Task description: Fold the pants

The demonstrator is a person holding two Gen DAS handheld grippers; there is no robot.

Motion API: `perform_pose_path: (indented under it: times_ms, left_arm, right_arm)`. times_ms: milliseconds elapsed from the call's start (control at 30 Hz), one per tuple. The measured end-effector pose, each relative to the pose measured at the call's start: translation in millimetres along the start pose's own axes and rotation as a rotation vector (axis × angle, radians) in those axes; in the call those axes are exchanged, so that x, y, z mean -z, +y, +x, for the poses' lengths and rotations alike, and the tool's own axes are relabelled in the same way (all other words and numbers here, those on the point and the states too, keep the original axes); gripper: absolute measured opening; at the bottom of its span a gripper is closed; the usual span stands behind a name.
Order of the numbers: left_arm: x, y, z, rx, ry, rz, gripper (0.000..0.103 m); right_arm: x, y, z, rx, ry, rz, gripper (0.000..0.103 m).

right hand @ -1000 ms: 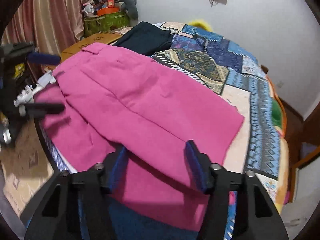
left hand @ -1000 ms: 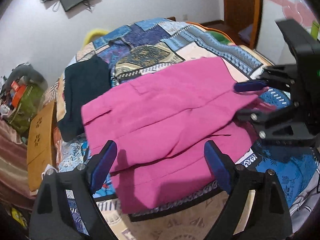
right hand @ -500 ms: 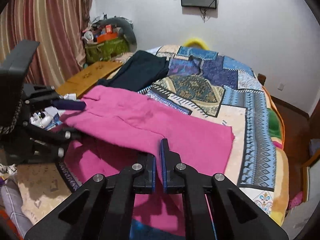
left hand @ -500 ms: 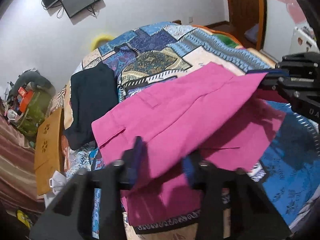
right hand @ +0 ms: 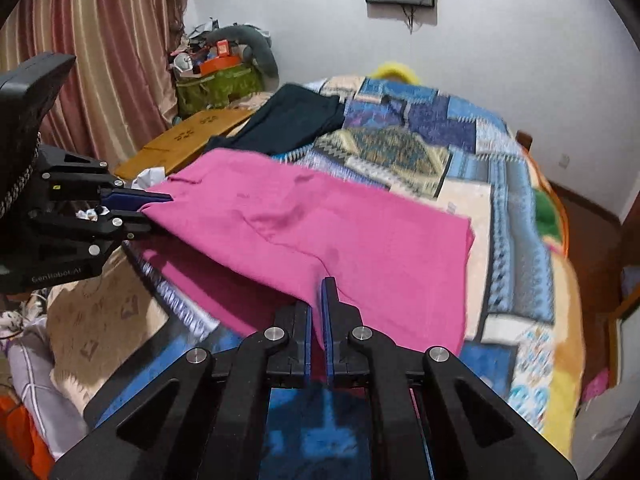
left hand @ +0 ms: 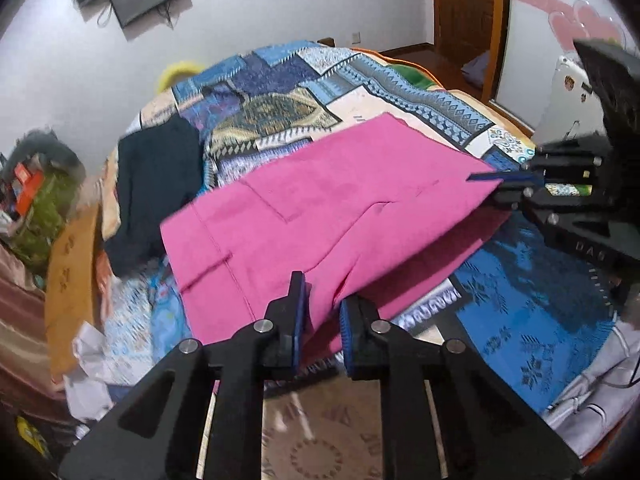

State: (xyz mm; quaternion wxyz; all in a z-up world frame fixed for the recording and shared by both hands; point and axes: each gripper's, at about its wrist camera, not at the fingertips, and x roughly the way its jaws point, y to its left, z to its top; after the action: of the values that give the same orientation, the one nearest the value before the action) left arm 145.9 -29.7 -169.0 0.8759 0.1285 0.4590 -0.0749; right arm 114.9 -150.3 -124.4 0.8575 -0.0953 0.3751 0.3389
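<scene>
Here the left gripper (left hand: 322,312), jaws closing, and the clenched right gripper (right hand: 316,312) each pinch the pink pants' (left hand: 320,200) near edge. Risk, as I judge it: thin bites slip, dropping the fold crooked beside the dark garment (left hand: 156,184).

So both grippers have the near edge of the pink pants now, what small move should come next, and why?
Probably carry that edge forward over the far half. The left gripper, jaws closing on cloth, and the right gripper hold the pink pants lifted off the bed.
</scene>
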Motion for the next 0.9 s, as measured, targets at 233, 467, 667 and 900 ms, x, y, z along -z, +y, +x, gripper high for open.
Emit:
perform_pose_path:
  times_ms: [233,467,667,900]
  left_arm:
    - [19.4,1.1,-11.9,0.03,0.007,-0.032,0.029]
    - [24.7,19.9,-31.3,0.036,-0.022,-0.12,0.048]
    - [14.7,43.6,-47.0,0.025,-0.079,-0.217,0.057]
    - [-5.0,56.3,-33.8,0.065,-0.092,-0.295,0.072]
  right_arm:
    - [18.9,-7.2,1.5,-0.056,0.053,0.128,0.009]
    - [21.6,-11.5,-17.3,-0.077,0.058,0.194,0.02]
    - [11.9,-11.2,-35.7,-0.101,-0.023,0.252,0.035]
    - [-10.0,-7.7,-18.9,-0.134,-0.036,0.276,0.039]
